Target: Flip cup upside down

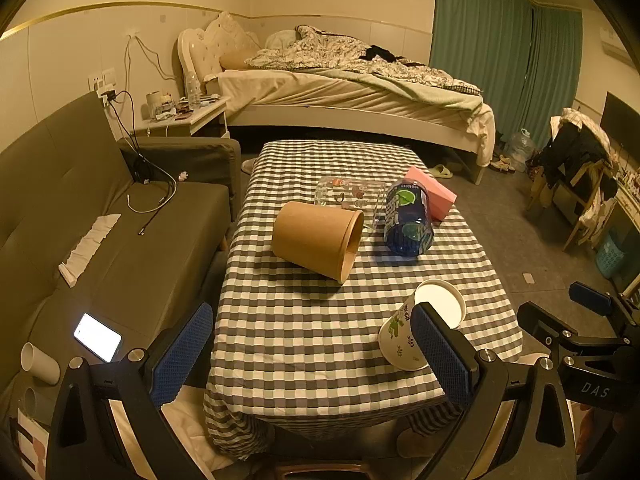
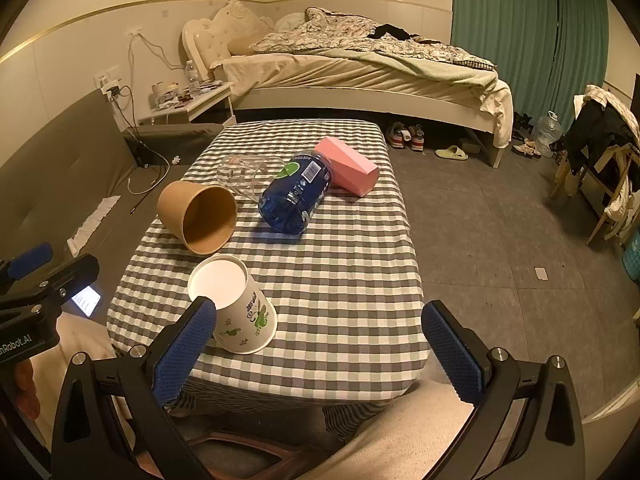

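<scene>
— White paper cup (image 2: pixel 240 312) with green leaf prints, that's the one. It stands mouth down on the checked tablecloth (image 2: pixel 340 280), near the table's front edge, its flat base up.

— And the tools?

— Both are held back from the cup, off the near edge of the table. The right gripper (image 2: pixel 320 348) has its blue-padded fingers (image 2: pixel 184 352) spread wide, nothing between them; one pad crosses in front of the cup from that camera, though I cannot tell if it touches. The left gripper (image 1: pixel 316 352) is spread wide too, and bare.

— What else is around the cup?

— Just behind it a brown paper tub (image 2: pixel 198 216) lies on its side, mouth toward the cup. Farther back a blue bottle (image 2: pixel 296 196) lies flat, with a pink box (image 2: pixel 352 168) and a clear plastic container (image 2: pixel 240 176) beside it. A bed (image 2: pixel 360 76) stands well beyond the table.
</scene>
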A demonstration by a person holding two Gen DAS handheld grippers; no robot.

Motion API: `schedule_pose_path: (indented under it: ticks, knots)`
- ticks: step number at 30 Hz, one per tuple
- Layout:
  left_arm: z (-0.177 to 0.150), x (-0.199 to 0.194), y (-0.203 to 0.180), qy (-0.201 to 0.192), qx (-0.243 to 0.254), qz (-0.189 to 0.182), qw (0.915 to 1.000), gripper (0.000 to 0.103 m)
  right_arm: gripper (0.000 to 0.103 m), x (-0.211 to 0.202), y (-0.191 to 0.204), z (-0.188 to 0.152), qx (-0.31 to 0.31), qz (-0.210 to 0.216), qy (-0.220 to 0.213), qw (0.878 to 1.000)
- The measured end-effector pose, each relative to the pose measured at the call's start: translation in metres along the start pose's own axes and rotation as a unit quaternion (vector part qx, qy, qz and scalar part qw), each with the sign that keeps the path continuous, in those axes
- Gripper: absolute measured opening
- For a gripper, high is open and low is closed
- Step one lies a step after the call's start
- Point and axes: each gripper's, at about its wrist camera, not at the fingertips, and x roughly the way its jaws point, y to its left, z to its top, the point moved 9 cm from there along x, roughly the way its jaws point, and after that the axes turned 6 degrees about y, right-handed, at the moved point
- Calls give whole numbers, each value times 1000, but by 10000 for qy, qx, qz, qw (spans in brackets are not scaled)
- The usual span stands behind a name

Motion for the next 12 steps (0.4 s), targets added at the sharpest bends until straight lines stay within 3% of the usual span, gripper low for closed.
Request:
schedule_pose_path:
  ticks: [12]
  knots:
    - [0, -2, 10, 28, -40, 18, 10000, 102, 103, 1, 2, 0, -15, 9, 25, 10000]
